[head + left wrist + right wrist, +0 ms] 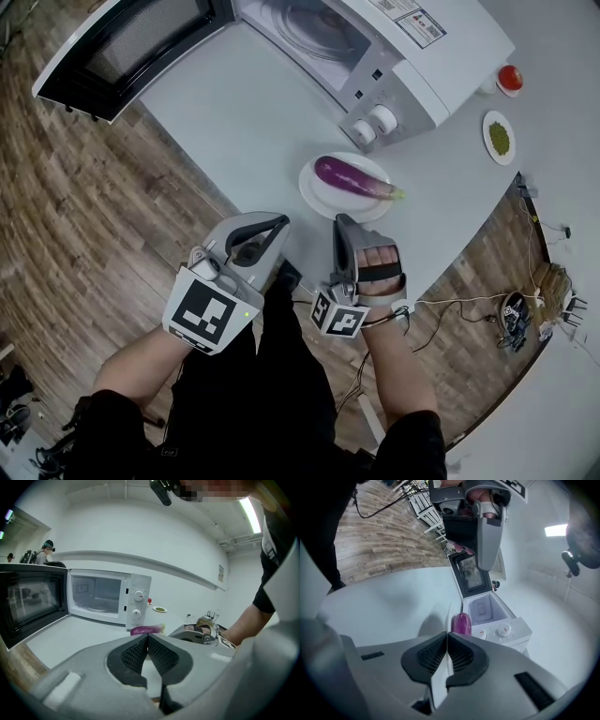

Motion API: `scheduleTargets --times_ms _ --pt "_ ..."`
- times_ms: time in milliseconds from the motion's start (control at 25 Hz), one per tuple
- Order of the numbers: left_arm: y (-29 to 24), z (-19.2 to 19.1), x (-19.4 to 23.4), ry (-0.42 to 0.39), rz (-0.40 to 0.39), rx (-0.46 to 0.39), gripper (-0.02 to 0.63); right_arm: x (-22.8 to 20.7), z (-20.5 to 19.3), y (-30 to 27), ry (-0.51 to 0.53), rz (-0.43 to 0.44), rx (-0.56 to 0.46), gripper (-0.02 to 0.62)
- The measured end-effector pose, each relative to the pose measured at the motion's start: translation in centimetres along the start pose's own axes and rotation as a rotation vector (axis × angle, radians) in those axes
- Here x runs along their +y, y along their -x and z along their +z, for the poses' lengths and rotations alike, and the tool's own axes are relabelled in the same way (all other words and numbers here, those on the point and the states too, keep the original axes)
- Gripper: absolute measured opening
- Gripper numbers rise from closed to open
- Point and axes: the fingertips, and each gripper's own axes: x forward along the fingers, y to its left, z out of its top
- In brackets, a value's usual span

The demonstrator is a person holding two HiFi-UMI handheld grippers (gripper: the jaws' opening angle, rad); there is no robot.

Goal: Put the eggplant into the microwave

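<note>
Step in hand: pre-grasp. The eggplant [352,176] has not been picked up.

- Left gripper [277,223]: clenched, tips meeting, nothing between them. It hangs at the near edge of the table [244,122], short of the plate [312,194].
- Right gripper [343,225]: likewise clenched and empty, just beside the left, with its nose pointing toward the plate.
- The eggplant lies on its side across the plate, stem end toward the table's right edge. It is in front of the microwave's [375,47] control panel and apart from both grippers.
- The microwave door [122,42] is swung fully open, so no opening step appears to be needed.

Next move, as I judge it: 1 gripper must spread its jaws, advance over the plate rim and close across the thick purple body rather than the thin stem end. It then lifts clear of the rim and carries the eggplant left and back into the cavity. The skin looks smooth and rounded, so an off-centre grip could let it roll or slip.

Containers:
1. Plate: 1 eggplant, nothing else.
2. Microwave cavity: empty apart from the glass turntable.
3. Small dish [499,138] at far right: green contents, too small to identify.
4. Second small dish [510,77] behind it: 1 round red item, possibly a tomato.
</note>
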Motion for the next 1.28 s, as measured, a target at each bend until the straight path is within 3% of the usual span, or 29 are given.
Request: scheduleTargets --times_ms 600,1280 --pt "3.5 4.8 -2.2 -0.033 0.052 -0.056 0.008 -5.1 2.0 3.8 0.014 -0.064 -0.056 0.021" --pt "7.4 6.1 -2.3 -0.016 0.161 -0.116 0.008 -8.8 4.8 4.5 0.065 -0.114 -0.152 0.021"
